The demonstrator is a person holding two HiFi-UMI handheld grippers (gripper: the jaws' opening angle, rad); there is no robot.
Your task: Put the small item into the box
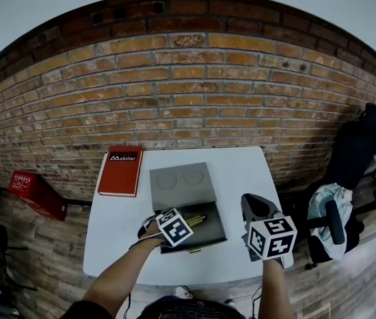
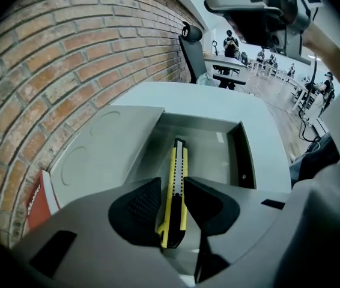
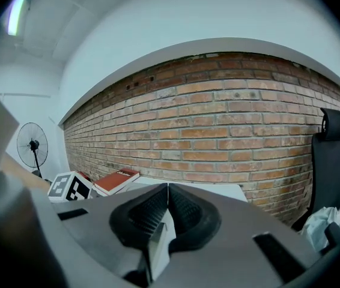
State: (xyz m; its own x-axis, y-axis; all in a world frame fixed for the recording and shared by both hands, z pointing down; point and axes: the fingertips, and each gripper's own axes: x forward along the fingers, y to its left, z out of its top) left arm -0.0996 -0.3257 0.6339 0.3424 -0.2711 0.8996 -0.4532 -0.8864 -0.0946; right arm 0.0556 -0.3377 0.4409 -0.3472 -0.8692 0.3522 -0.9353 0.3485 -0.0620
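Note:
A yellow and black utility knife (image 2: 178, 161) sits between the jaws of my left gripper (image 2: 171, 185), which is shut on its rear end. Its front end reaches out over the inside of the open grey box (image 2: 248, 155). In the head view the left gripper (image 1: 185, 223) is at the box's (image 1: 220, 221) front left, with the knife (image 1: 198, 218) slanting across the tray. The box lid (image 1: 181, 185) lies flat behind it. My right gripper (image 1: 250, 201) hangs to the right of the box, shut and empty. In its own view the right gripper (image 3: 167, 188) points at the brick wall.
The box stands on a white table (image 1: 241, 171) against a brick wall. A red book (image 1: 120, 170) lies at the table's back left. A black office chair (image 1: 354, 151) with cloth on it stands to the right, and a red crate (image 1: 35, 191) to the left on the floor.

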